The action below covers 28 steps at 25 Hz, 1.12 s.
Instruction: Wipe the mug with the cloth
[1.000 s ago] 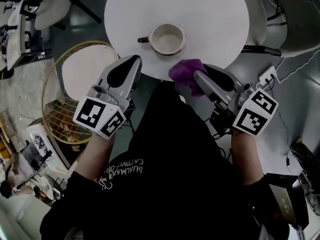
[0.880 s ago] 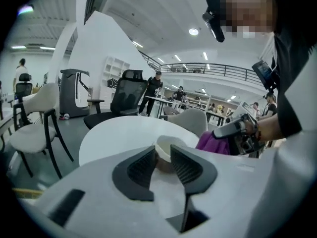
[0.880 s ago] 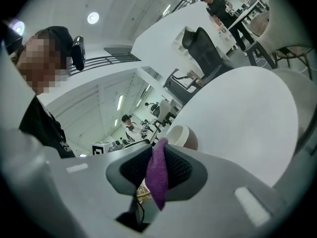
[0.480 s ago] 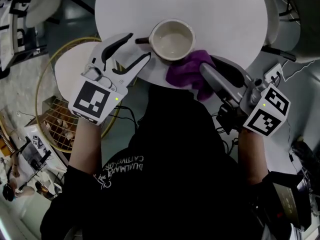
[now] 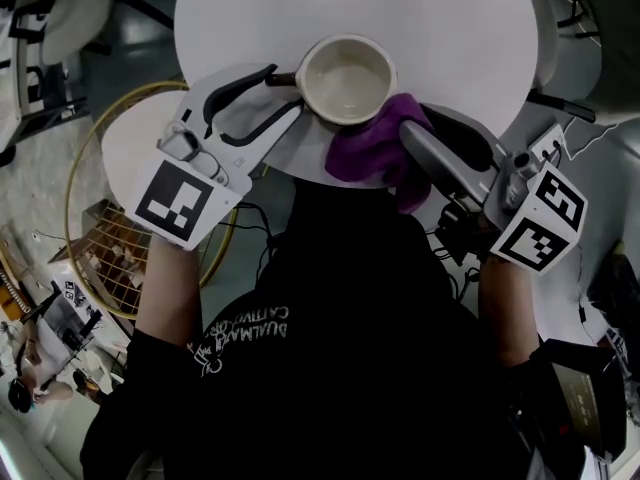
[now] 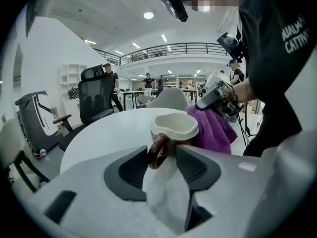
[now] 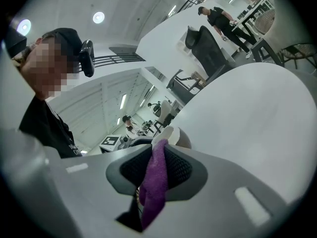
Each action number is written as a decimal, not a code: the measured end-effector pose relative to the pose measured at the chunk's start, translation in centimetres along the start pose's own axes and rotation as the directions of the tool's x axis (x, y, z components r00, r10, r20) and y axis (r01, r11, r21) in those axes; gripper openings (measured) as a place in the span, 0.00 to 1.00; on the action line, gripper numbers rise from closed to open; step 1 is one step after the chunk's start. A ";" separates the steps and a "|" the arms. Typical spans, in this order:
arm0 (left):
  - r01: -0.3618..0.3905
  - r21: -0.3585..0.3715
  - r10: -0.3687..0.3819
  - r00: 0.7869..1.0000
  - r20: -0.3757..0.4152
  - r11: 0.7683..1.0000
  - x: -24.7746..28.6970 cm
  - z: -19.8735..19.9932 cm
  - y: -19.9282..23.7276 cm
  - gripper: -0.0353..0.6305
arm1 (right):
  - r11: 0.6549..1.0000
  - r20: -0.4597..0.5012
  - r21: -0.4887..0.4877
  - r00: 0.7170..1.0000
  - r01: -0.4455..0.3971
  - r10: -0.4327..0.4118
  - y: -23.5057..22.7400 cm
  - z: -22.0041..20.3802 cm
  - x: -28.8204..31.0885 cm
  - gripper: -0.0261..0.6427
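A cream mug (image 5: 347, 78) with a dark brown handle (image 5: 283, 78) stands upright near the front edge of the round white table (image 5: 440, 28). My left gripper (image 5: 284, 90) has just opened its jaws. The handle (image 6: 158, 150) sits between them with a gap on each side, the mug (image 6: 174, 128) just beyond the gripper (image 6: 161, 162). My right gripper (image 5: 410, 136) is shut on a purple cloth (image 5: 372, 153), which hangs bunched against the mug's right side. In the right gripper view the cloth (image 7: 154, 182) is pinched between the pads, and the mug (image 7: 173, 135) peeks out behind it.
A gold wire-framed side table (image 5: 120, 158) stands low on the left, beside the person's legs. Black office chairs (image 6: 94, 95) and several people are across the room. Cables (image 5: 560, 138) trail on the floor at the right.
My left gripper went from shut to open, rolled over, and came forward so its jaws flank the mug handle. The right gripper carried the cloth closer to the mug.
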State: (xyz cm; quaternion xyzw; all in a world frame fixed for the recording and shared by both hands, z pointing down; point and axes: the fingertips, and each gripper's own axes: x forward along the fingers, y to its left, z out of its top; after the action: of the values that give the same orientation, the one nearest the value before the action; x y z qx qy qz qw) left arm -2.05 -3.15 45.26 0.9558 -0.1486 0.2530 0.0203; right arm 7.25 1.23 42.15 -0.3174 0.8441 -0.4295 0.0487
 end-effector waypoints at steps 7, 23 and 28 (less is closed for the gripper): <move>-0.046 -0.036 0.045 0.999 -0.030 0.998 -0.1 -0.4 0.4 0.18 | 1.000 -0.008 -0.007 1.000 -0.002 0.002 0.3 0.4 0.5 0.16; 0.023 -0.123 -0.046 0.981 -0.187 0.992 0.1 -0.5 -2.5 0.15 | 0.996 -0.164 0.071 0.986 0.047 -0.034 3.4 -3.6 5.6 0.16; 0.059 -0.115 -0.087 0.965 -0.248 0.992 0.1 -0.3 -2.4 0.15 | 0.988 -0.196 0.105 0.976 0.114 -0.092 3.3 -3.1 5.8 0.16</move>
State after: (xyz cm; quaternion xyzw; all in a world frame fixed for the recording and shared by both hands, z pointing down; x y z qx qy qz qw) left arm -1.43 -0.83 45.65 0.9181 -0.1229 0.3634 0.0995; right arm -0.05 1.44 42.74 -0.3148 0.8009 -0.5082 -0.0365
